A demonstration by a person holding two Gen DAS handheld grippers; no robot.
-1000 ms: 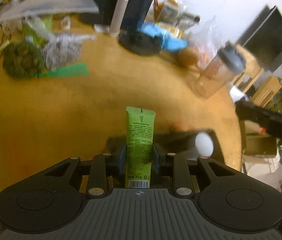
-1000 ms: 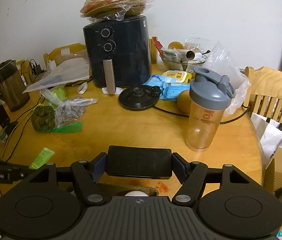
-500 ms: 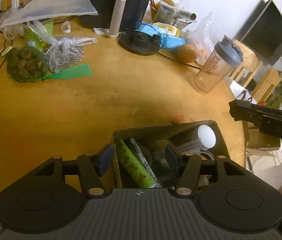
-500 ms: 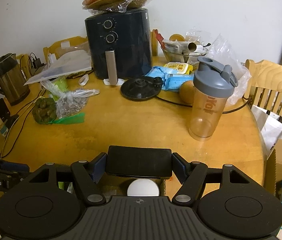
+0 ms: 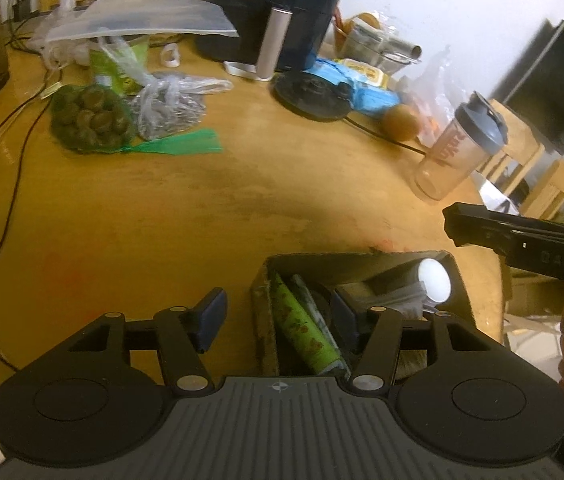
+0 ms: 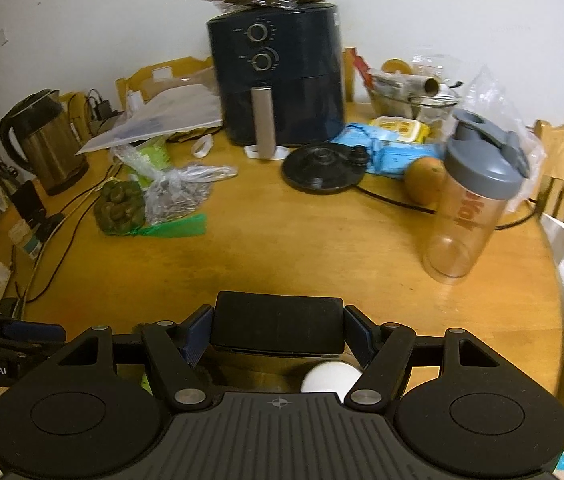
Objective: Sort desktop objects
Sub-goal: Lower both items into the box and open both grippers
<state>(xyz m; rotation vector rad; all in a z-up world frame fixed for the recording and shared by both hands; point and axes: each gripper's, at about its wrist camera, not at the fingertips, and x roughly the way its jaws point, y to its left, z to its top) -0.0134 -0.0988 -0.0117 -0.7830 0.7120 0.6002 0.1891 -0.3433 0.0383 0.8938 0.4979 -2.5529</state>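
Cardboard, brown, in the left wrist view: the box [image 5: 361, 258] on the near part of the wooden table [image 5: 202, 220], with the green tube [image 5: 305, 332] lying inside along its left wall and a white round thing [image 5: 433, 280] at its right end. Left gripper [image 5: 278, 318] released, jaws just now opening, standing apart on either side of the box's left wall, nothing pressed between the pads. Draw back upward and away from the box, without catching that wall or dragging the tube out.

In the right wrist view: right gripper [image 6: 278, 334] clenched on a flat black case [image 6: 278, 316], held level across both pads. White round thing visible just below it, so probably right above the box. Lower slowly. Turn the case so that its long side follows the free space, probably narrow by now. Let go only when the case rests on something; otherwise risk of a drop over the rim. Stay clear of the shaker bottle [image 6: 469, 208], far right.
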